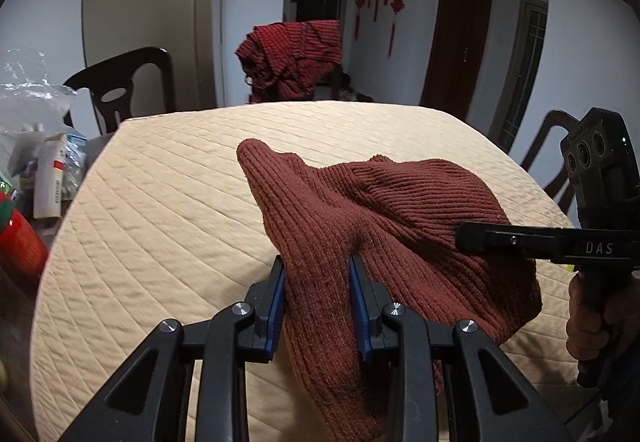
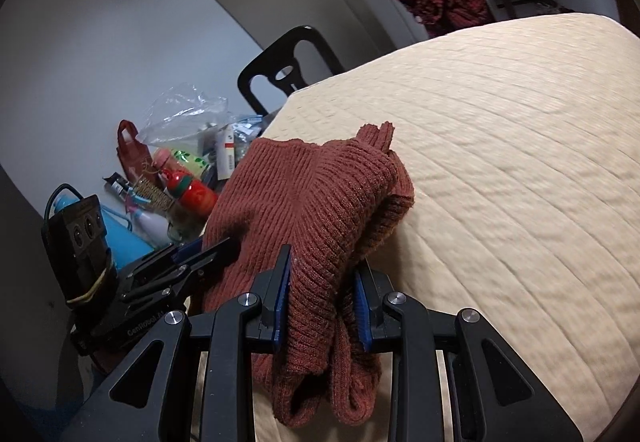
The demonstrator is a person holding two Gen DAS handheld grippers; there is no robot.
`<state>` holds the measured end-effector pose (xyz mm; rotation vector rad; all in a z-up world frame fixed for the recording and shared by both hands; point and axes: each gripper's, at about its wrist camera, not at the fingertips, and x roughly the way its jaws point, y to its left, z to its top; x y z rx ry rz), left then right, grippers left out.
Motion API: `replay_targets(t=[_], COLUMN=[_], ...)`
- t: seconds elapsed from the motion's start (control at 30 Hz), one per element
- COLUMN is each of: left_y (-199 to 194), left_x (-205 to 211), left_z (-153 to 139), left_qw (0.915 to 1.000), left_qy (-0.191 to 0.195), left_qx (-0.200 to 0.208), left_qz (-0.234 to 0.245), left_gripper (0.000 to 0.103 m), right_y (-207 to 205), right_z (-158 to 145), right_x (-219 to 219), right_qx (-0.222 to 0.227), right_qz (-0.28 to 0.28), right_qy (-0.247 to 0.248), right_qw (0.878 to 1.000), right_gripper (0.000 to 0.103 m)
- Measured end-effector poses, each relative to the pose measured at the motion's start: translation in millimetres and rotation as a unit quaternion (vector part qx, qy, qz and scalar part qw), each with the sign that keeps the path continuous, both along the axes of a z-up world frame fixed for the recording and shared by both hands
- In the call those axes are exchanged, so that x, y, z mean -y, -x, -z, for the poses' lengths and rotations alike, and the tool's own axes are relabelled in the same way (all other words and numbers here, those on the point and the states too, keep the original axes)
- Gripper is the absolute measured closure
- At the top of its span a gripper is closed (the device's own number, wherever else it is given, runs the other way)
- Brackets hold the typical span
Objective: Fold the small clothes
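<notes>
A rust-brown ribbed knit garment [image 1: 384, 217] is bunched and held above a quilted beige table cover [image 1: 168, 201]. My left gripper [image 1: 318, 266] is shut on a thick fold of it near its lower edge. My right gripper [image 2: 322, 262] is shut on another bunched part of the garment [image 2: 320, 193], and loose ends hang below its jaws. In the left wrist view the right gripper [image 1: 464, 238] comes in from the right against the knit. In the right wrist view the left gripper [image 2: 208, 250] grips the garment's left side.
A dark red striped cloth [image 1: 292, 57] hangs on a chair beyond the table's far edge. A dark chair [image 1: 120, 89] stands at the far left. Bottles, boxes and a plastic bag [image 2: 188, 161] crowd the table's left end. Another chair [image 1: 552, 157] is at the right.
</notes>
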<state>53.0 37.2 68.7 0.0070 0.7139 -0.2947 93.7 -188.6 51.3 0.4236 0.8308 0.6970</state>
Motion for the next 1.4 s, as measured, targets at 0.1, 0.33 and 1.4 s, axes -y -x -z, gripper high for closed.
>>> replay_targets(t=[0.1,0.33,1.4], left_y=[-11.7,-38.9,-4.0], left_x=[-16.6,-54.2,-72.6], left_z=[2.0,16.4,30.1], left_qw=[0.9999,0.9995,0.9965], left_qy=[0.003,0.012,0.019], left_qx=[0.0,-0.009,-0.015], left_qz=[-0.01,-0.026,-0.08], left_gripper=[0.072,0.071,0.069], right_y=[-13.9,-41.0,-18.0], right_z=[0.5,13.2,2.1], right_x=[-18.6,-51.0,-67.3], right_qx=[0.0,-0.004,0.077], right_qz=[-0.008,-0.021,-0.037], right_qy=[-0.001,0.001,0.147], right_qw=[1.0,1.0,0.985], right_gripper=[0.075,0.075,0.084])
